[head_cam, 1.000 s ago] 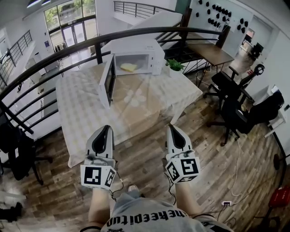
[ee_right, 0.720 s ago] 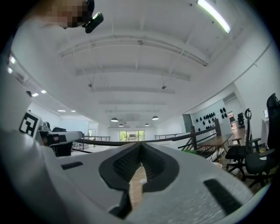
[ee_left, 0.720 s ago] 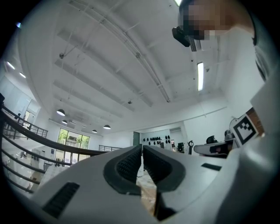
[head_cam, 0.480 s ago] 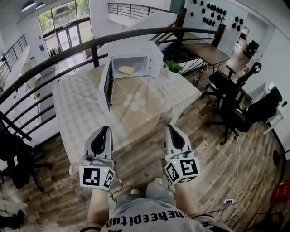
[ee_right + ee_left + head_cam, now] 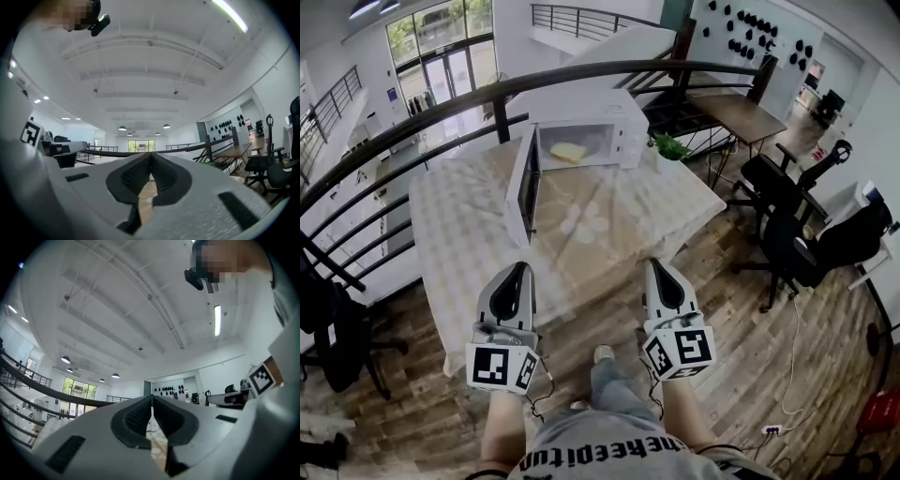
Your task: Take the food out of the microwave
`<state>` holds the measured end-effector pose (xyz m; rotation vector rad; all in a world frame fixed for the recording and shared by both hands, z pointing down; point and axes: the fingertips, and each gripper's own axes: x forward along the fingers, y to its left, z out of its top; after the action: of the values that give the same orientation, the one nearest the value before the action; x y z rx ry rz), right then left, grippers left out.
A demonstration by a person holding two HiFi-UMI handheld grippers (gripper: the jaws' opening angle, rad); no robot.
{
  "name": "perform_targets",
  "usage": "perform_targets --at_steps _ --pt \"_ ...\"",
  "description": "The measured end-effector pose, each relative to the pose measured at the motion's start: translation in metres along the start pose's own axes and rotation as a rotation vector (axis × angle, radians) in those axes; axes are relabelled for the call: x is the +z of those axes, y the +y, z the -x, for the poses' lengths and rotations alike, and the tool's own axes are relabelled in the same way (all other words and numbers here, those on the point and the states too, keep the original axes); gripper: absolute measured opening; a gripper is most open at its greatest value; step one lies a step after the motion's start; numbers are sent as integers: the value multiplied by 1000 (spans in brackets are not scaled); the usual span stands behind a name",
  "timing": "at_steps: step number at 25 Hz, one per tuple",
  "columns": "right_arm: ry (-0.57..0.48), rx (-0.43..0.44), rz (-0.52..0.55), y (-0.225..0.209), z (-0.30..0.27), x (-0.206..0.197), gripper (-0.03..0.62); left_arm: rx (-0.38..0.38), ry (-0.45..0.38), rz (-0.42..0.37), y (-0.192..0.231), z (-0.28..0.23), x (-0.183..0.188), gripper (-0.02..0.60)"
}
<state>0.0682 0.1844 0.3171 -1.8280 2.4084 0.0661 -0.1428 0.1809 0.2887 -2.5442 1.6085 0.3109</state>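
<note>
- In the head view, I see the microwave [image 5: 591, 112] sitting at the far end of the surface [image 5: 459, 234], which has a checked cloth on it.
- Its door [image 5: 523, 183] hangs wide open to the left, so I think that part of the job is done.
- The food [image 5: 569, 152] is a yellow piece lying inside the microwave. Nothing touches it.
- A little green plant [image 5: 672, 146] stands just to the right of the microwave. A dark railing [image 5: 422, 117] curves behind them.
- The left tool [image 5: 520, 269] and the right tool [image 5: 654, 267] are held side by side, close to the person. They are by the near edge of the surface, over the wood floor [image 5: 750, 375]. Both are well apart from the microwave.
- In the left gripper view, the left tool's two jaws are pressed together at the tips. Nothing sits between them, so it holds nothing. Past them I mostly see the white ceiling and some lamps.
- In the right gripper view, the right tool's jaws are closed tight too, and they are empty. Past them I see the railing and a wooden desk [image 5: 236, 152] off to the right.
- So the job has only just begun, I think. The door is open, but the food is not out yet.
- What is left: get close to the microwave, spread one tool's jaws apart, reach in, grab the food, and bring it out onto the surface.
</note>
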Motion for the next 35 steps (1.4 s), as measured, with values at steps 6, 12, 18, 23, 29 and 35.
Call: perform_targets --at_steps 6,12,18,23,29,35 --pt "-13 30 0 -18 -54 4 5 23 -16 -17 17 -48 -1 15" --pt "-24 49 5 -42 -101 11 5 37 -26 -13 27 -98 -2 15" --pt "-21 68 6 -75 -143 12 5 39 -30 -18 25 -150 -12 15" --pt "-28 93 1 -99 -182 11 5 67 -33 -31 31 -188 -18 15" --pt "-37 135 -4 -126 -223 6 5 108 -45 -45 34 -229 -26 15" --pt "-29 156 -16 -149 -245 -4 5 122 -30 -50 27 -254 -41 15"
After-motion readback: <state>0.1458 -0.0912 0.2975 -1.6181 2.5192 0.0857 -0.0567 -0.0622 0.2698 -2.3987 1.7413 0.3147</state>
